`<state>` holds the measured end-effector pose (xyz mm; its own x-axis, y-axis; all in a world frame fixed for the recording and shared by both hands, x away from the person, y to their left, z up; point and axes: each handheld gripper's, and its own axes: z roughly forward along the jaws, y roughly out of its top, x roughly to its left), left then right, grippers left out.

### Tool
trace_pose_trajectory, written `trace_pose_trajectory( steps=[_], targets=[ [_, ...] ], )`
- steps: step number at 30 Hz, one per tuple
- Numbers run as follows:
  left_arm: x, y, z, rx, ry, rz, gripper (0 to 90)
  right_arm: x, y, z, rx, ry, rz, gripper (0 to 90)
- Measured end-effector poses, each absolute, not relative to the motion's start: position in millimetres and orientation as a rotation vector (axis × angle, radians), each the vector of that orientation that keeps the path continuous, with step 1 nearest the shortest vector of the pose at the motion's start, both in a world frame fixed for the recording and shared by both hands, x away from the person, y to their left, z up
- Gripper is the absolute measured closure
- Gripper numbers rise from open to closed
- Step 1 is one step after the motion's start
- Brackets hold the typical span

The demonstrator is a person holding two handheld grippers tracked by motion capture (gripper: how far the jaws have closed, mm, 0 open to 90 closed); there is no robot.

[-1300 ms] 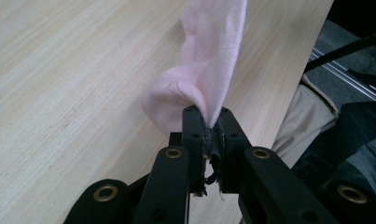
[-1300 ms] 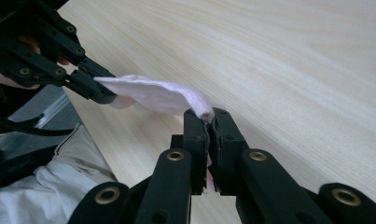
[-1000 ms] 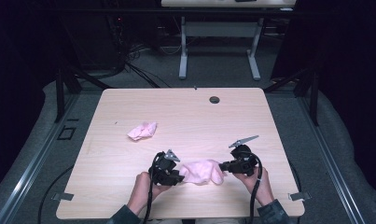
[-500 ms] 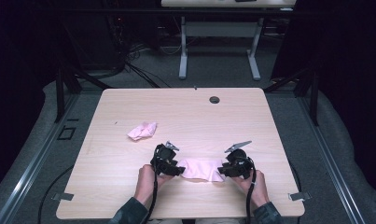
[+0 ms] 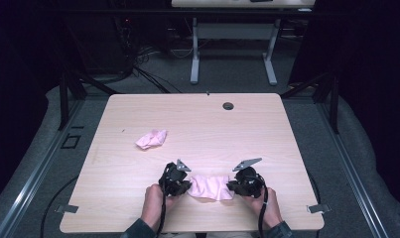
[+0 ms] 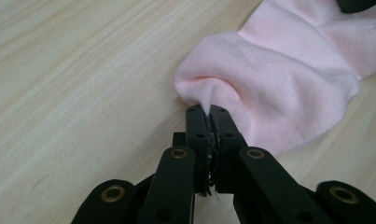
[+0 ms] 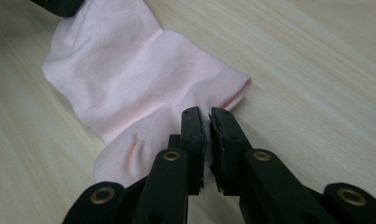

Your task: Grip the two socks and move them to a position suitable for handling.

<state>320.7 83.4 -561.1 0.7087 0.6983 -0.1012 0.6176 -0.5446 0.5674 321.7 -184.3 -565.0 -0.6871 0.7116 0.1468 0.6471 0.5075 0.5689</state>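
Observation:
A pink sock [image 5: 210, 187] lies stretched between my two grippers near the table's front edge. My left gripper [image 5: 187, 187] is at its left end. In the left gripper view its jaws [image 6: 209, 111] have just been closing and now pinch a fold of the sock [image 6: 288, 70]. My right gripper [image 5: 230, 187] is at the other end. Its jaws [image 7: 208, 114] have also just been closing and now clamp the edge of the sock's cuff [image 7: 125, 74]. A second pink sock [image 5: 151, 139] lies crumpled on the table, farther back and to the left.
The light wooden table [image 5: 197, 119] has a dark cable grommet [image 5: 228, 105] near its far edge. Another table's white legs [image 5: 195, 54] stand on the floor beyond. Dark frame posts flank the table on both sides.
Both hands have sunk slightly toward the table. The right gripper has come inward. The sock, bunched up between the grippers before, now lies lower and flatter.

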Motion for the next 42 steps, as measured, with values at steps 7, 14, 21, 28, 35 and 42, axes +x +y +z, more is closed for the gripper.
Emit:
trace_pose_trajectory(
  steps=[7,14,21,28,35,42],
  targets=[
    [293,99,-563,2.296,1.019,0.149,86.4,309,-181,-561,1.152,2.656,0.997,76.6],
    [297,133,-545,2.232,1.090,0.225,37.4,309,-213,-551,1.193,2.509,1.137,28.7],
    [329,162,-531,2.182,1.145,0.353,20.6,306,-251,-560,1.271,2.368,1.127,5.1],
    [368,188,-517,2.112,1.215,0.450,20.4,308,-280,-577,1.336,2.255,1.077,2.4],
    [415,200,-523,2.071,1.296,0.476,21.3,310,-284,-584,1.343,2.243,1.055,2.5],
    [456,204,-536,2.029,1.396,0.484,19.7,312,-284,-585,1.339,2.214,1.059,2.7]
  ],
)
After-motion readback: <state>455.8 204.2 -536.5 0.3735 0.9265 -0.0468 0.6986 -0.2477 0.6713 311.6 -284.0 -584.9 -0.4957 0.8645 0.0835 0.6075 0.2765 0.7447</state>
